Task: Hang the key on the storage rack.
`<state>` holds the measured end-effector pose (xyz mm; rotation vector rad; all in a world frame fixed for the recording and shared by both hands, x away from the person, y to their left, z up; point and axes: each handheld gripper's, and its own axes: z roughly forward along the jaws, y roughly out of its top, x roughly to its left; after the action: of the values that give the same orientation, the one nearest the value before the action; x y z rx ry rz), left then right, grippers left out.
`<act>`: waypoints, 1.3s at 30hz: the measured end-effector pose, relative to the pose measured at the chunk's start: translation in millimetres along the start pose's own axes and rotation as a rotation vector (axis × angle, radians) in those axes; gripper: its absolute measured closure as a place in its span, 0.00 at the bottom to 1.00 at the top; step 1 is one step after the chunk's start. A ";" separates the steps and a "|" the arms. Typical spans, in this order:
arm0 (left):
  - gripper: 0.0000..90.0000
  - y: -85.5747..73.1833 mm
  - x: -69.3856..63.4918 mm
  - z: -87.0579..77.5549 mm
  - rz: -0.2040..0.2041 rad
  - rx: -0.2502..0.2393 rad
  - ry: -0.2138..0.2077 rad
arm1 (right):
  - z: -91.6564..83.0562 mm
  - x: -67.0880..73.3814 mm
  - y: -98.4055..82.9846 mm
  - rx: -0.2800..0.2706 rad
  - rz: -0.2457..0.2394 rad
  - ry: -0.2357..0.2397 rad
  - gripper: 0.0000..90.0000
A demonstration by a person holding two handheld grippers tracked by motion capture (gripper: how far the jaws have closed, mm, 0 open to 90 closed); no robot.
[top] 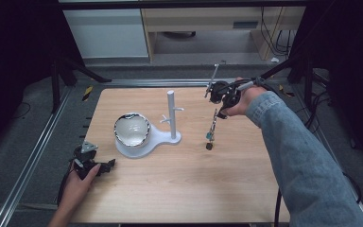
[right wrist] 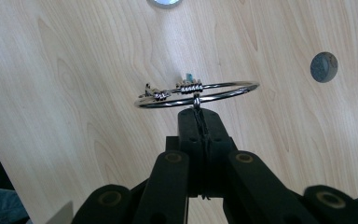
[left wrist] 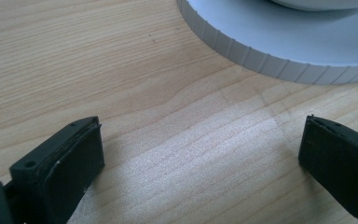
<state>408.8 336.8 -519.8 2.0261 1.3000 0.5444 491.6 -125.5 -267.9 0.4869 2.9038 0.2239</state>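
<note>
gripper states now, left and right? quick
Left gripper: open, nothing between the jaws, resting low on the table.
Right gripper: shut on the bracelet.

- Tabletop (top: pixel 179 189): pale wood with wavy grain.
- Bracelet (right wrist: pixel 196 94): silver wire hoop, coiled silver beads, one small teal bead.
- Stand (top: pixel 172 116): plain white, with a ribbed rim on its base.
- Bowl (top: pixel 132 129): white inside, dark glossy rim.
- Right tongs (right wrist: pixel 199 122): matte black.
- Sleeve (top: pixel 302 161): faded blue denim.

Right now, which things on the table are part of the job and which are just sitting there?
In the job:
right gripper, shut on the bangle
white stand, pegs bare

Sitting there:
bowl on the stand's base
left gripper, open over bare table
</note>
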 end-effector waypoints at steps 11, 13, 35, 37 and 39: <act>0.00 0.0 0.0 0.0 0.001 0.000 0.000 | -11.2 1.2 5.4 0.009 -0.011 -0.005 0.99; 0.00 0.0 0.0 0.0 0.001 0.000 0.000 | -12.7 1.3 6.4 0.010 -0.009 -0.005 0.99; 0.00 0.0 0.0 0.0 0.000 0.000 0.000 | -27.8 5.4 24.6 -0.003 -0.040 -0.001 0.99; 0.00 0.0 0.0 0.0 0.000 0.000 0.000 | -28.2 5.5 25.4 -0.005 -0.043 -0.001 0.99; 0.00 0.0 0.0 0.0 0.000 0.000 0.000 | -29.3 5.6 27.4 -0.002 -0.043 0.000 0.99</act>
<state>408.8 336.8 -519.8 2.0262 1.2998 0.5443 488.8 -101.4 -235.4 0.4231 2.9103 0.2200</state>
